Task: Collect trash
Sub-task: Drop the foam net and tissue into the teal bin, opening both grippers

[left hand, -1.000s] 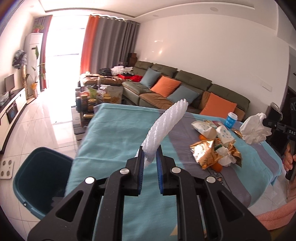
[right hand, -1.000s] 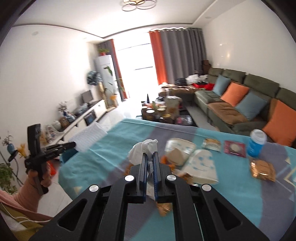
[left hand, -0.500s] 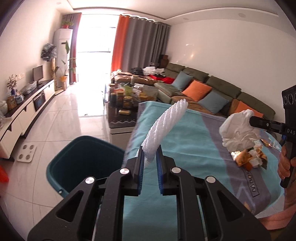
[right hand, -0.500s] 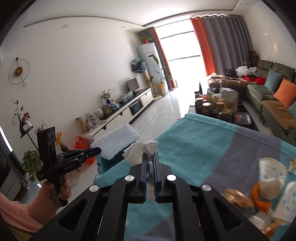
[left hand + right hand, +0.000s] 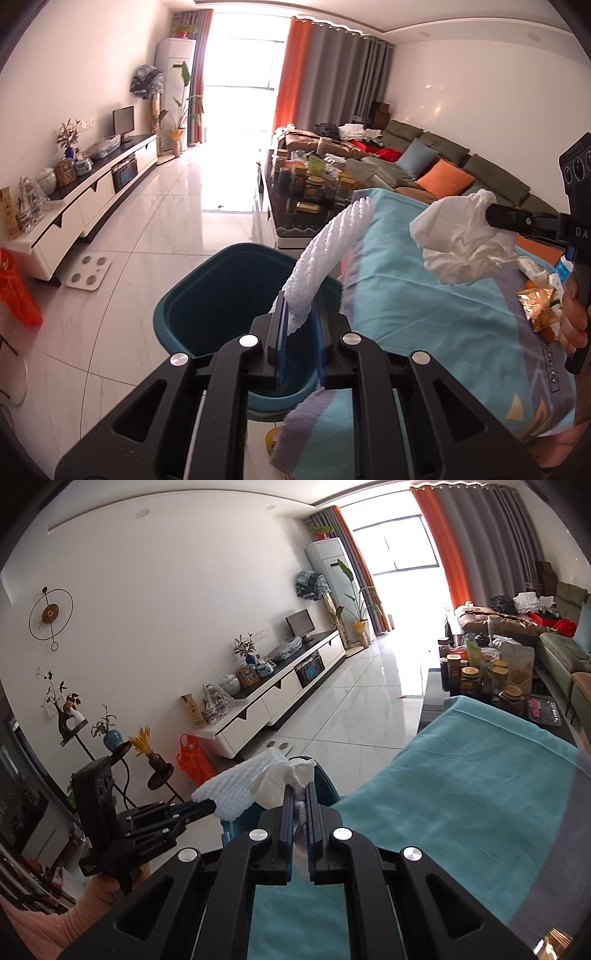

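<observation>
room: living room, white tile floor [image 5: 155, 236], TV cabinet along the wall, sofa and cluttered coffee table behind
bench: covered with a teal cloth [image 5: 424, 306], grey band at its edge
bin: dark teal bin [image 5: 207, 314] on the floor, just beside the bench corner, open top up
left hand-held gripper [image 5: 297, 325]: narrow, clamped on the lower end of a white foam sleeve [image 5: 328, 251]
foam sleeve axis: long axis runs from the pads up and away to the right, slightly curved, free end over the bench edge, lower end above the bin mouth
right hand-held gripper [image 5: 300, 805]: closed tight on a crumpled white tissue [image 5: 284, 779]
tissue position: bunched ahead of the fingertips, in the air above the bench edge near the bin; no clear long axis
left view only: leftover trash on the bench, gold wrapper [image 5: 537, 306] and white scraps at far right, bin interior
right view only: foam sleeve seen flat and broad, wall clock, plant stands, pink sleeve [image 5: 55, 915] of the person
</observation>
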Motion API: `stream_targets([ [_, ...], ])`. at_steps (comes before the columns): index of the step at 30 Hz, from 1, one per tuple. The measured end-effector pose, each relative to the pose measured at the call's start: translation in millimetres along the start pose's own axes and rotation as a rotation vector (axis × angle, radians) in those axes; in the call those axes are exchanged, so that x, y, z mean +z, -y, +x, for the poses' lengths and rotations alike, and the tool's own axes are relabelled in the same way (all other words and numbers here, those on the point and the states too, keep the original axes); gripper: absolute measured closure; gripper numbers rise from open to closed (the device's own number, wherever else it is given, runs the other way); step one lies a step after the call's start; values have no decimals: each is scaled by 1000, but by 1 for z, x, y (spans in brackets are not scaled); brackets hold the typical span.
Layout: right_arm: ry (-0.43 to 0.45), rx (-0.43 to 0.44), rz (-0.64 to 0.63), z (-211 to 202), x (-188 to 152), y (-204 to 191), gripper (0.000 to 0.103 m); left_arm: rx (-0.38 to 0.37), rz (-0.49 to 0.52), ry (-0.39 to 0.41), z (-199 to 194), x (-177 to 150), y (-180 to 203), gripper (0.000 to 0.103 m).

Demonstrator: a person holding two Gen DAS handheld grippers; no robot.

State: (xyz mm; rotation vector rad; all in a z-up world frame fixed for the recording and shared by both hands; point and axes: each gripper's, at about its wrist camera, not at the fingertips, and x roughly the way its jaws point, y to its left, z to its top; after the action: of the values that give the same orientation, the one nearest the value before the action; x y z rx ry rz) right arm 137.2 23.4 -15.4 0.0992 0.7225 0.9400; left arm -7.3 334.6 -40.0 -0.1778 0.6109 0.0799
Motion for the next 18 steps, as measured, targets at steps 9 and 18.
stream_targets([
  [9,-51,39,22,47,8,-12,98,46,-49,-46,19,-6,-30,90],
  [18,-121,30,59,100,13,-18,98,105,-95,-116,56,-11,-49,90],
])
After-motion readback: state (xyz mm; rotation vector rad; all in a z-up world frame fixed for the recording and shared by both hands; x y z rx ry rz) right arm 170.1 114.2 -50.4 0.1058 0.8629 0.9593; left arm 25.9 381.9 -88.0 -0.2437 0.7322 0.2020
